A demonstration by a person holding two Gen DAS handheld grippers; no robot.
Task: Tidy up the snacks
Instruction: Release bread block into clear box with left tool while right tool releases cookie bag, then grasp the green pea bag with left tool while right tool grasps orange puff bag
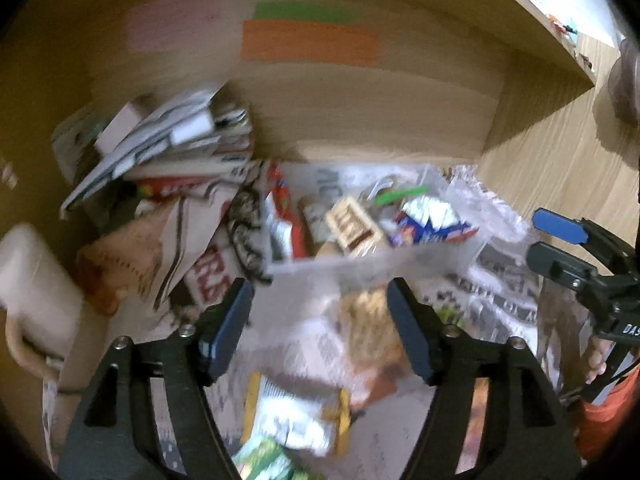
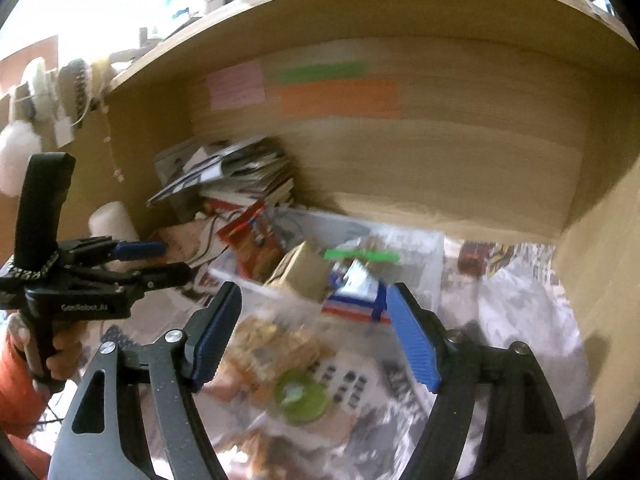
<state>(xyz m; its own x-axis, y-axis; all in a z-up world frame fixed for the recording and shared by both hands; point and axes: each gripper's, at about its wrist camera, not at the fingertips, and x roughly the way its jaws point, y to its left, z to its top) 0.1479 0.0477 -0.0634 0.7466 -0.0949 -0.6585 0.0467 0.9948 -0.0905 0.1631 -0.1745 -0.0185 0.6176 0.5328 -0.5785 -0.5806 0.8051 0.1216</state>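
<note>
Both views are smeared by motion blur; fine print on the packets is unreadable.

The left gripper (image 1: 320, 320) is released, its jaws standing apart with nothing pinched between the pads. The right gripper (image 2: 316, 332) is likewise released and empty. Each hangs above the clutter, angled down toward it, not touching any packet.

The snacks sit mostly in a clear plastic bin (image 1: 400, 256) on the newspaper-covered worktop (image 2: 520, 320), inside a wooden alcove. In the bin: a red packet (image 1: 284, 216) standing on edge at its left side, a tan boxy packet (image 1: 352, 228) in the middle, a blue-and-white packet (image 1: 428, 224) to the right, with a green strip (image 1: 400, 196) above it. Upright stacking likely packs more in and keeps the packets visible.

Loose items lie outside, nearer the cameras: a clear bag of golden crackers (image 2: 276, 344) just in front of the bin, a green round-marked packet (image 2: 300, 396) closer still, and a yellow-edged packet (image 1: 296, 416) beneath the left gripper.

A leaning pile of papers (image 1: 172, 140) and a crumpled paper bag (image 1: 188, 232) crowd the left corner.

Judgement: bin partly filled; the loose packets in front remain to be gathered. With both grippers open and empty, the cracker bag looks like the nearest candidate.
</note>
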